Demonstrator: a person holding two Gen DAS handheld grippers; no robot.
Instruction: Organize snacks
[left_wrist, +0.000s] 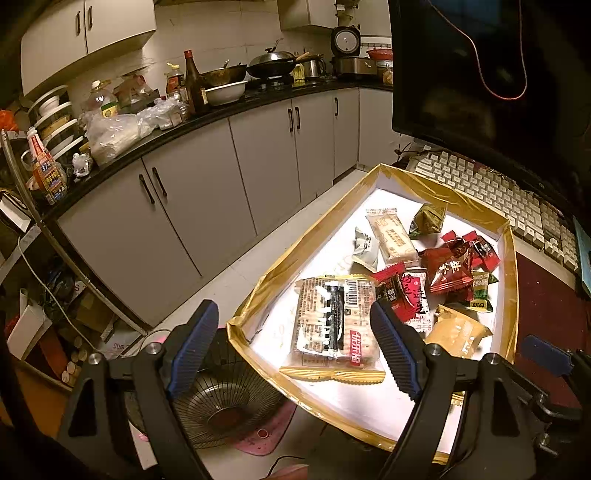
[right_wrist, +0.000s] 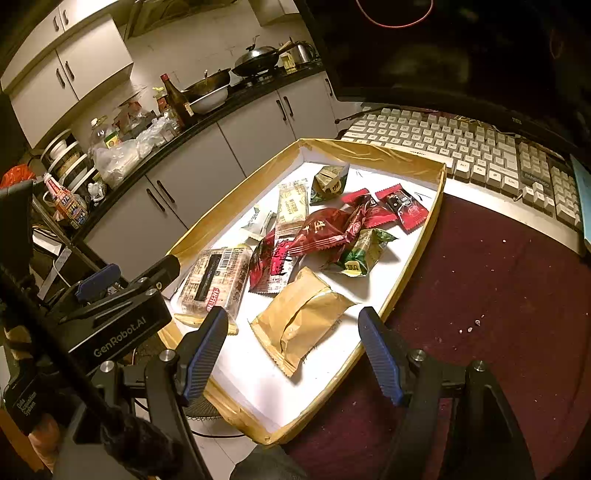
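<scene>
The left gripper (left_wrist: 295, 343) is held wide open, nothing gripped, and framed between its jaws is a large cracker pack (left_wrist: 334, 325) lying flat, barcode side up, at the near left of a shallow white tray (left_wrist: 325, 236) edged in gold tape. The right gripper (right_wrist: 291, 350) is likewise spread wide and empty, and between its jaws a tan packet (right_wrist: 303, 317) is seen lying on the tray floor near the front edge. Beyond both sets of jaws, a loose heap of small snacks is piled mid-tray: red wrappers (right_wrist: 325, 229), a green packet (right_wrist: 360, 251), a pale long bar (right_wrist: 291, 208) and another green packet (right_wrist: 328, 181) toward the far end. To the right of the right jaws, a dark red cloth (right_wrist: 498, 295) is spread over the table, speckled with crumbs. Farther out, past the tray's far rim, a beige keyboard (right_wrist: 461, 151) is set under a dark monitor (right_wrist: 461, 48). Left of the left jaws and below the tray's corner, a round wire-grilled appliance (left_wrist: 225, 410) is seen down on the floor. Outward again to the left, grey kitchen cabinets (left_wrist: 221, 184) are run under a black counter (left_wrist: 122, 155) crowded with bottles, bags, a bowl and a wok (left_wrist: 271, 64), with a rice cooker (left_wrist: 349, 51) at the far end.
</scene>
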